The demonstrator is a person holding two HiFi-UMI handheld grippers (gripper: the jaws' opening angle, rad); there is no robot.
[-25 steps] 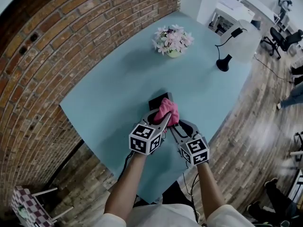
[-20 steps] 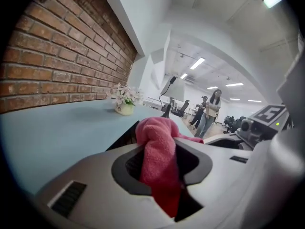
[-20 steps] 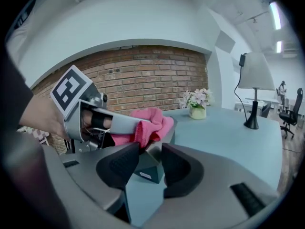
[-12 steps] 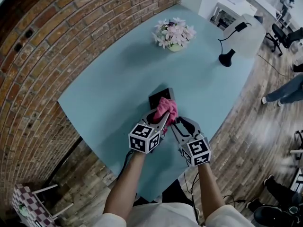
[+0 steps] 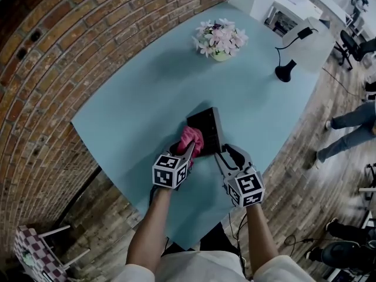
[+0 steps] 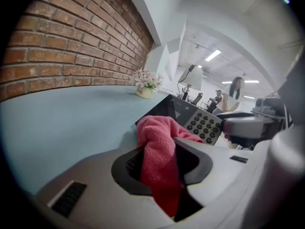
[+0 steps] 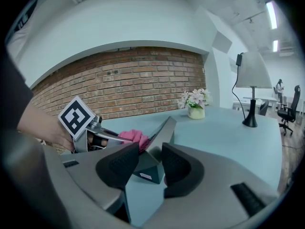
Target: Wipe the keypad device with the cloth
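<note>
We are mid-wipe: our left gripper (image 5: 188, 153) is clenched on the pink cloth (image 5: 191, 138), pressed to the keypad device (image 5: 208, 124) at frame centre, while our right gripper (image 5: 222, 155) pinches its near edge. Next, we likely sweep the cloth across the keys (image 6: 205, 125), device braced

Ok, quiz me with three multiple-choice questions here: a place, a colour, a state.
1. Where does the black table lamp stand? A beside the brick wall; B near the pale blue table's far right edge; C on the floor.
2. What colour is the fluffy cloth? A pink; B green; C white.
3. The left gripper is: A open and empty; B shut on the cloth; C out of view.
B, its base sits there; A, every view shows pink; B, the cloth is pinched between its jaws.
</note>
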